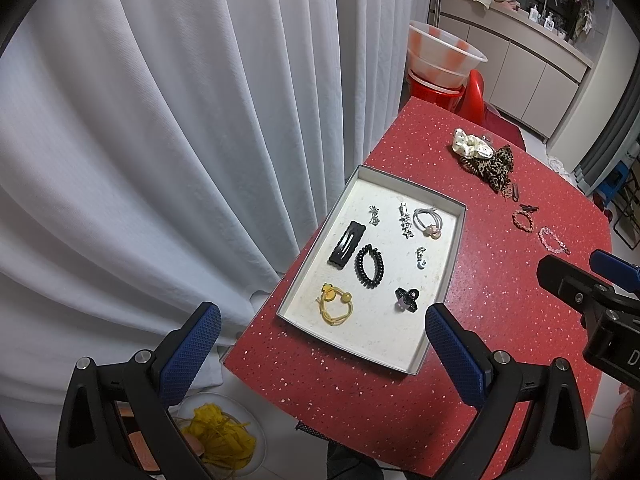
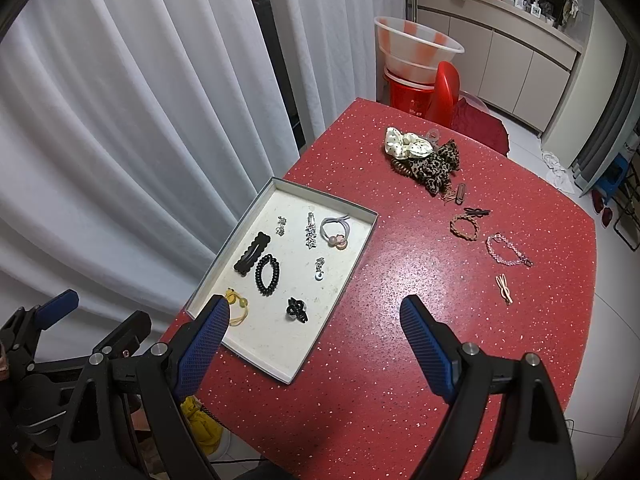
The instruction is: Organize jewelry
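Hidden: my right gripper's [image 2: 312, 320] left finger [image 2: 200, 350] covers part of the yellow hair tie [image 2: 240, 308] in the tray's near corner; the small silver clips [image 2: 311, 230] are too tiny to read.
Cut off: in the left wrist view only the tip of my right gripper shows at the edge.
Tray [image 2: 362, 248]: on the red table [image 2: 400, 360] by the curtain [image 2: 120, 120], long axis running from me toward the curtain side.
Black snap clip [image 2: 251, 254]: lies along that same axis.
Loose pieces: scrunchies [image 2: 420, 152] and bracelets [image 2: 508, 250] on the table right of the tray.
My left gripper [image 1: 322, 332]: fingers spread, empty.
My right gripper: fingers spread wide, empty.
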The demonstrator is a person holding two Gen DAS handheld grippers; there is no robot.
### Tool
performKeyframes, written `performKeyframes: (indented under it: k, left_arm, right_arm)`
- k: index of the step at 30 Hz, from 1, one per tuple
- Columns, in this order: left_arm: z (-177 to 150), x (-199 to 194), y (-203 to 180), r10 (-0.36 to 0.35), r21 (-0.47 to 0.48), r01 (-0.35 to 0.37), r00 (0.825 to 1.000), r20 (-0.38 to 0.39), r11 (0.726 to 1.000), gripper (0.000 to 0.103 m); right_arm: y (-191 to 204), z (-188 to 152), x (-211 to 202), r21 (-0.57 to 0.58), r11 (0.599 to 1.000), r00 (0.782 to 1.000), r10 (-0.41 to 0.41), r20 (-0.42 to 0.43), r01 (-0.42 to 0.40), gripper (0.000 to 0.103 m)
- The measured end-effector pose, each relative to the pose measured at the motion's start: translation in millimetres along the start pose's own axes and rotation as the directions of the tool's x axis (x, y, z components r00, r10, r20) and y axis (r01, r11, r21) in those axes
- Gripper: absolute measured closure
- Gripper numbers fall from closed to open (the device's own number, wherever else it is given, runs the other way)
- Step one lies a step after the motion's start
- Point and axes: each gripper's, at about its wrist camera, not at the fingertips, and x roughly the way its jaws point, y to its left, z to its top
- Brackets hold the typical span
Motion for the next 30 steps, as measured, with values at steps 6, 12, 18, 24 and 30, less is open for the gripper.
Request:
performKeyframes:
  k: [6,12,18,24,30]
  left_arm:
    - [-1.4,1.0,4.1,0.004,-0.006,-0.004,1.0,-0.001,1.0,0.001]
    - [-1.0,0.8,6.0,0.006,-0.006,-0.006,1.0,-0.001,1.0,0.001]
    - [-1.9,1.6,4.0,0.013,-0.009,-0.013,1.0,0.0,1.0,0.001]
    - [-1.9,0.3,2.7,0.011,-0.003,-0.011,1.0,0.005,1.0,0.001]
    - [-1.8,1.4,0.9,0.014,-0.001,-0.014,1.0,-0.002,1.0,0.001]
  right_arm:
    - [0.3,-0.6,0.6,0.001,1.0,1.0,0.0,0.0,0.0,0.014]
    - [0.4,-0.5,0.5,0.0,1.0,1.0,0.002,-0.001,-0.002,0.014]
    - [0.8,-1.6,1.8,-0.003,1.0,1.0,0.008,-0.004,-0.008,0.014]
    - [1.9,-2.4,2.4,-0.003,1.0,1.0,0.008,-0.005,-0.008,0.014]
    - [1.1,-1.7,2.5,0.0,1.0,1.0,0.007,-0.004,-0.007,0.014]
